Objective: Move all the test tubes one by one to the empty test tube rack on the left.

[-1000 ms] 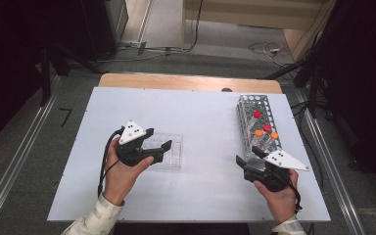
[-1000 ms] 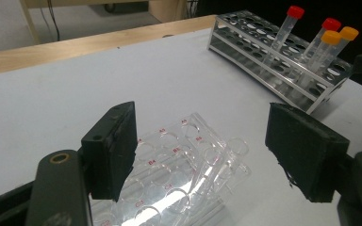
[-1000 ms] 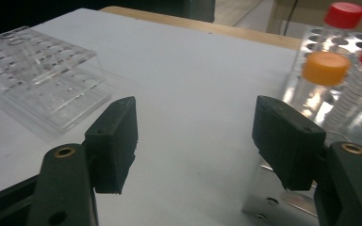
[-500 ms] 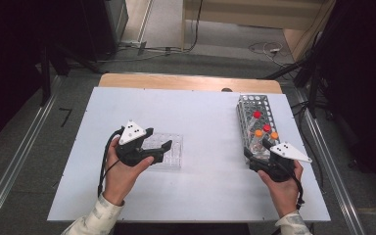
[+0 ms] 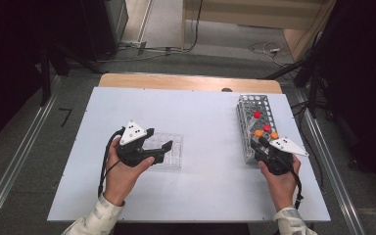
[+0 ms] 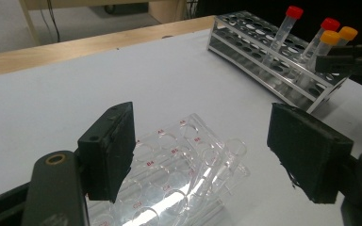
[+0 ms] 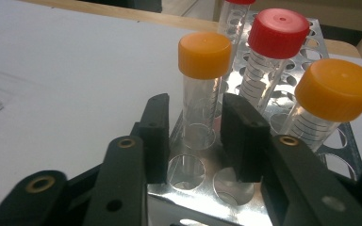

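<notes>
A metal tube rack [image 5: 247, 105] at the right holds two red-capped and two orange-capped tubes. My right gripper [image 5: 263, 143] is at the rack's near end. In the right gripper view its jaws [image 7: 196, 106] have just been closing around the left orange-capped tube [image 7: 202, 94], which stands in the rack [image 7: 207, 186]. A thin gap still shows at the left pad [image 7: 159, 127]. My left gripper [image 5: 159, 139] hovers open over a clear well plate [image 5: 174, 156]. The plate [image 6: 179, 165] lies below and between its wide jaws [image 6: 202, 127].
A red-capped tube [image 7: 275, 42] and a second orange-capped tube [image 7: 332, 94] stand close behind and to the right of the jaws. In the left gripper view the rack [image 6: 245, 42] is far right. A wooden strip [image 5: 186, 82] runs along the white table's far edge.
My right gripper has moved forward to the rack's near end and its jaws have narrowed around the orange-capped tube. The left hand has stayed over the well plate.
</notes>
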`<action>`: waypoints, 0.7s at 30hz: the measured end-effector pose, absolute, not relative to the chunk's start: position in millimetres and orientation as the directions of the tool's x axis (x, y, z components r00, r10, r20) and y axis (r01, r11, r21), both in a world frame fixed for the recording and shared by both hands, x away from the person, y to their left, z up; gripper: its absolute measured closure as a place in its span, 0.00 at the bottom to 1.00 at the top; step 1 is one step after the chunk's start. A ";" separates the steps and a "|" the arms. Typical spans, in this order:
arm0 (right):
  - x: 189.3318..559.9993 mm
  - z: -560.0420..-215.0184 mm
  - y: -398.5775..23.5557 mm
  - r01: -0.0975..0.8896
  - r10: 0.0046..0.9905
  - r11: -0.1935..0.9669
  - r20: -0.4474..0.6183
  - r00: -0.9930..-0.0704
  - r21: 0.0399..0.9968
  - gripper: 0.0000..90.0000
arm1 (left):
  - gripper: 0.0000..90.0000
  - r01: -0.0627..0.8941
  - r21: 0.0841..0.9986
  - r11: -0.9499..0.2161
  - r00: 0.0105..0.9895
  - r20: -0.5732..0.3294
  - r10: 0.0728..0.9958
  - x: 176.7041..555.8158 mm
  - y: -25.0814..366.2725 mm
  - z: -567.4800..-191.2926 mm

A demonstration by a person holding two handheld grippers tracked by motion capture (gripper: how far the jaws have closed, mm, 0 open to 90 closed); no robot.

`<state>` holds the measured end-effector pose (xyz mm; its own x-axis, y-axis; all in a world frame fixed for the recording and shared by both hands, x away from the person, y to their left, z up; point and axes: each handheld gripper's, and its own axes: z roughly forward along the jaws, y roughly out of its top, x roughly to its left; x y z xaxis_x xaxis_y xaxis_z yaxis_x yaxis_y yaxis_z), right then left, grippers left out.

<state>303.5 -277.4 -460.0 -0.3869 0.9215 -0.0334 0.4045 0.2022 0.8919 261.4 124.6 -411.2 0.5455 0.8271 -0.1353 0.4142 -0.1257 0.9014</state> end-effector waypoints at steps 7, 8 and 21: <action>307.6 -461.8 -277.6 0.415 0.925 0.196 -0.028 -0.379 0.889 0.80 | 0.28 0.414 0.901 -0.128 0.546 -0.134 0.827 261.2 124.4 -411.2; 307.7 -461.7 -277.8 0.415 0.926 0.195 -0.027 -0.378 0.888 0.80 | 0.28 0.413 0.901 -0.128 0.547 -0.134 0.826 261.2 124.4 -411.1; 295.0 -430.9 -283.4 0.346 0.923 0.162 -0.018 -0.385 0.924 0.80 | 0.28 0.409 0.903 -0.131 0.547 -0.128 0.827 260.4 124.1 -409.7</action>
